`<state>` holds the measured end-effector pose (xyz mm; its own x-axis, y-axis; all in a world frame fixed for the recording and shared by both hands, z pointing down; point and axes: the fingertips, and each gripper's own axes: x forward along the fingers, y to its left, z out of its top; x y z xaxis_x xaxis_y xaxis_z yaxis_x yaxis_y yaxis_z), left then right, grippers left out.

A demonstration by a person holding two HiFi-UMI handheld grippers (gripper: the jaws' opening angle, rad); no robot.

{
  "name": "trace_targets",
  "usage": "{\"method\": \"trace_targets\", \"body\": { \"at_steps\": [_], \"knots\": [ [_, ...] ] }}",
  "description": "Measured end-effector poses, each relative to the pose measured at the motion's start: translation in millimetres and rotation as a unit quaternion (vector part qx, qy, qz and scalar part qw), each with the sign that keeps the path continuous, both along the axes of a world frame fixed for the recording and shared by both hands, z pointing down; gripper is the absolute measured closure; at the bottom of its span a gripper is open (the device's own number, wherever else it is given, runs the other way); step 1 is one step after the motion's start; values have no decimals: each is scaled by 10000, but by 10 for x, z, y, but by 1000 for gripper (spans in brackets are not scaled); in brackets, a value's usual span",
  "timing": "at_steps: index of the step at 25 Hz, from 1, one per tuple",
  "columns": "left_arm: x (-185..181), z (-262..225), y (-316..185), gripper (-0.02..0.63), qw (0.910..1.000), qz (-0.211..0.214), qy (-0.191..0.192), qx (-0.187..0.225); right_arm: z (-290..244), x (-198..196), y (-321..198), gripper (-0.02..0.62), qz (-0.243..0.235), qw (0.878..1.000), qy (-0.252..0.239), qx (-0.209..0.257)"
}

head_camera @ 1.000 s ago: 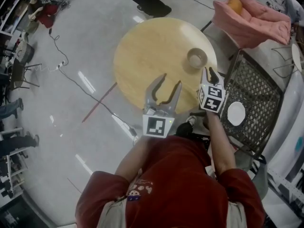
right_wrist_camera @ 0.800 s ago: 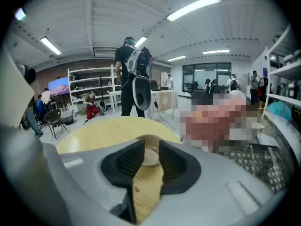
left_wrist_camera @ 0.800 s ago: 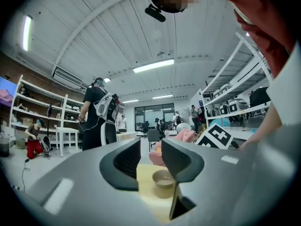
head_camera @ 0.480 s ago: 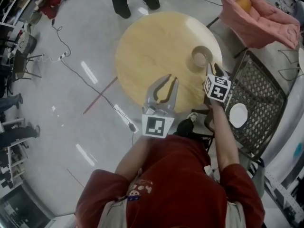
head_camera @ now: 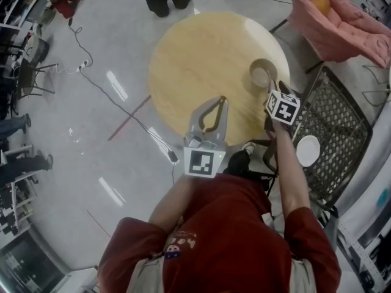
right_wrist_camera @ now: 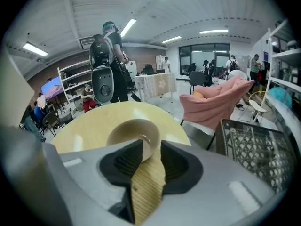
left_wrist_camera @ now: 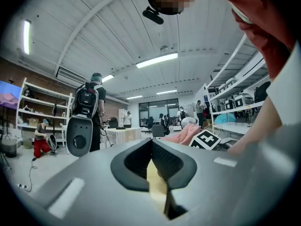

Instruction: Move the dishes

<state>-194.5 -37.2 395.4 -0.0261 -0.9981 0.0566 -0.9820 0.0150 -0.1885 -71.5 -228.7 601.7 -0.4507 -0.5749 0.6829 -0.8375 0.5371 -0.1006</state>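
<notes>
Barely begun. Right claw (right_wrist_camera: 149,147), just opened wider, around near rim of beige round ceramic bowl (right_wrist_camera: 128,130), unclamped; left claw (left_wrist_camera: 151,144) together, empty.

A glossy grey floor (head_camera: 91,133) mirrors the ceiling lights as pale streaks. On it stands a round counter (head_camera: 201,60) of light wood. Beside it, on the right of the head view, is a black metal mesh seat (head_camera: 333,121), and past that what looks like a chair draped in a pink cushion (head_camera: 342,23). Overhead, a white ribbed ceiling (left_wrist_camera: 117,27) carries long strip lights (left_wrist_camera: 156,60). One side wall is brick (left_wrist_camera: 11,69), fronted by white shelving (left_wrist_camera: 40,109); more racks (left_wrist_camera: 235,109) line the opposite side. Large dark-framed windows (left_wrist_camera: 157,108) close the far end, near a cloth-covered table (right_wrist_camera: 155,86).
</notes>
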Motion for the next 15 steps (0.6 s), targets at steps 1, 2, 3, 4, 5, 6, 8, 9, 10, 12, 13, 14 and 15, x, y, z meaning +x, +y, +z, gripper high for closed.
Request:
{"method": "trace_targets", "body": {
  "at_steps": [1,2,3,4,5,6,8,9,10,12,13,14,15],
  "knots": [
    [11,11,-11,598,10000,11,-23,-29,35,11,-12,489,16,10000,10,-37],
    [22,20,-23,598,10000,18,-34,-45,67,20,-23,489,36,10000,11,-78],
    [28,25,-37,598,10000,22,-40,-48,96,23,-31,489,60,9999,10,-125],
    [30,31,-52,598,10000,26,-50,-50,123,22,-37,489,79,9998,8,-177],
    [31,39,-68,598,10000,28,-56,-56,149,18,-43,489,92,9997,4,-224],
    [33,48,-86,598,10000,25,-52,-63,173,19,-53,489,102,9996,-1,-260],
    [38,61,-121,598,10000,5,-28,-72,211,27,-75,489,111,9995,-6,-303],
    [35,63,-130,598,10000,-5,-18,-76,223,26,-78,489,113,9994,-12,-322],
    [27,62,-135,598,10000,-8,-20,-81,231,18,-76,489,117,9993,-27,-343],
    [7,62,-142,598,9999,12,-69,-97,243,-13,-67,489,118,9991,-77,-398],
    [2,68,-149,598,9999,23,-89,-109,252,-30,-67,489,108,9990,-106,-429],
    [2,79,-157,598,9999,30,-93,-122,262,-42,-70,489,96,9988,-129,-457],
    [8,90,-168,598,9999,33,-85,-132,273,-45,-78,489,93,9987,-139,-474]
  ]
}}
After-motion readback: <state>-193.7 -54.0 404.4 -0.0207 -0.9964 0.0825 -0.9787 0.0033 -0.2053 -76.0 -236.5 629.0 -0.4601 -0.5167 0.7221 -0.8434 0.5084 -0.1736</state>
